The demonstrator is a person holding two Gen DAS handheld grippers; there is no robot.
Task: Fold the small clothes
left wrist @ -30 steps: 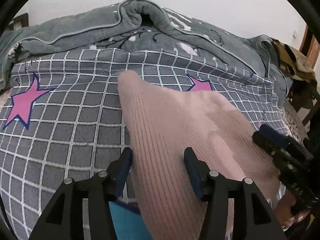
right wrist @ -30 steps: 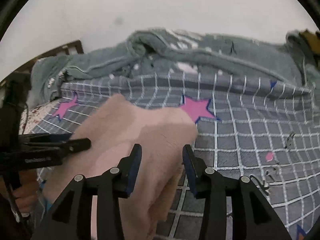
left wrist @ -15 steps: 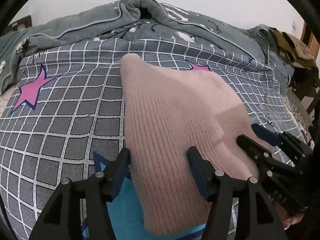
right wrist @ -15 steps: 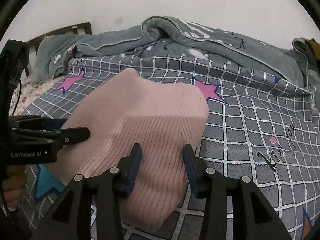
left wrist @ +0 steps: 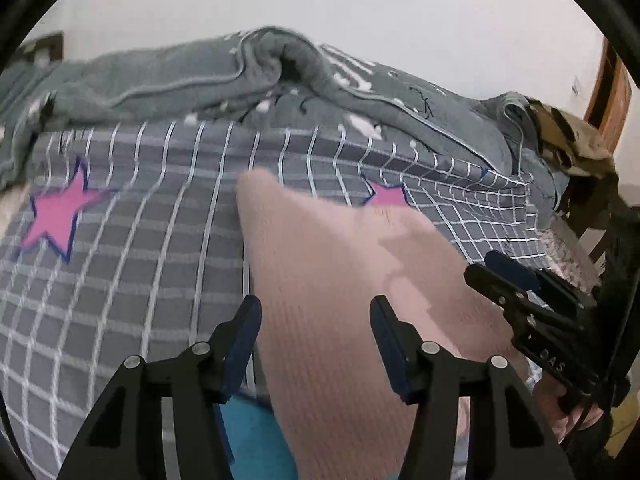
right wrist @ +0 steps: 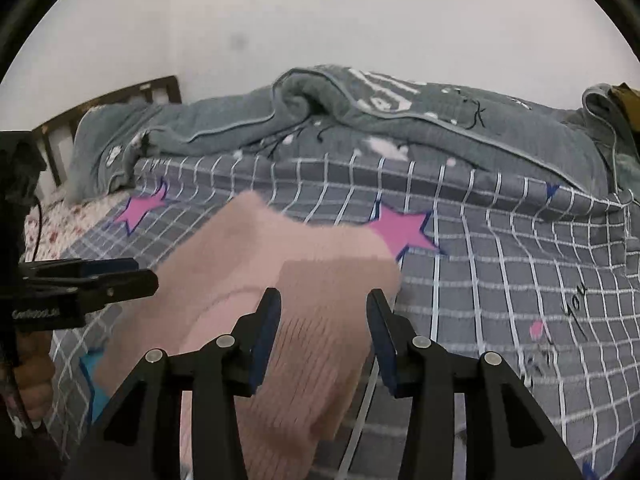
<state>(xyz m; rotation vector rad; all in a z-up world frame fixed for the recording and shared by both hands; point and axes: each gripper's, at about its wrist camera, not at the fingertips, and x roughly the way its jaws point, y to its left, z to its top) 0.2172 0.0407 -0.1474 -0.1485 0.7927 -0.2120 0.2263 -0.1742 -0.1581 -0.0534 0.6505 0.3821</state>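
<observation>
A pink ribbed knit garment [left wrist: 340, 288] lies on the grey checked bedsheet [left wrist: 132, 264], its far corner pointing away; it also shows in the right wrist view [right wrist: 304, 304]. My left gripper [left wrist: 316, 328] is open, its fingers astride the garment's near left part. My right gripper [right wrist: 324, 320] is open over the garment's near right part, with cloth between the fingers. In the left wrist view the right gripper [left wrist: 516, 280] shows at the right edge. In the right wrist view the left gripper [right wrist: 104, 280] shows at the left. The garment's near edge is hidden under the grippers.
A rumpled grey blanket [left wrist: 248, 76] lies along the far side of the bed [right wrist: 400, 120]. Pink stars [left wrist: 56, 212] mark the sheet. A wooden headboard [right wrist: 120, 96] stands far left. A tan cloth [left wrist: 568, 136] and a chair are at the right.
Both grippers have lowered and tilted back toward the garment's near edge, staying open. The garment lies in the same place.
</observation>
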